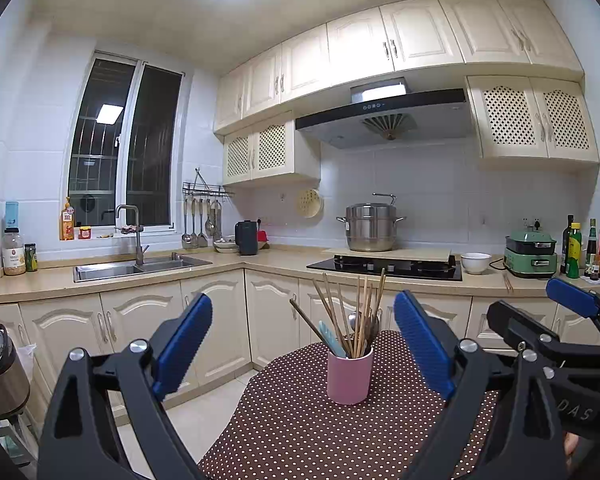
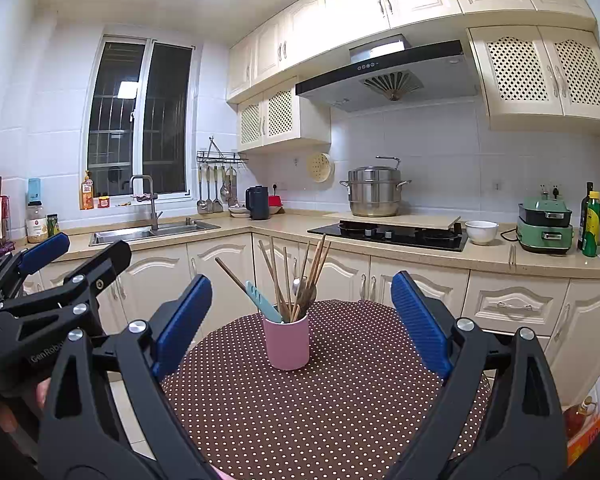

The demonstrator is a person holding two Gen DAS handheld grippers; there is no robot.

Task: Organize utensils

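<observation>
Both grippers, left [image 1: 303,344] and right [image 2: 302,320]: my jaws spread, holding nothing | chopsticks [image 2: 284,276], spatula [image 2: 263,300] upright in pink cup [image 2: 287,344] on desk [image 2: 340,400] | stage: start or finish, undecidable

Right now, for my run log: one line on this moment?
cup: upright on table, full | left gripper: open, empty | right gripper: open, empty

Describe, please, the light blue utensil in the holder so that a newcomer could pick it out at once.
Start at the round table with the brown polka-dot cloth; on it stands a pink cup full of utensils. Among the wooden chopsticks leans the light blue spatula, tilted to the cup's left side. It is the only blue, flat, slotted piece; everything around it is a thin brown stick or dull metal.
</observation>
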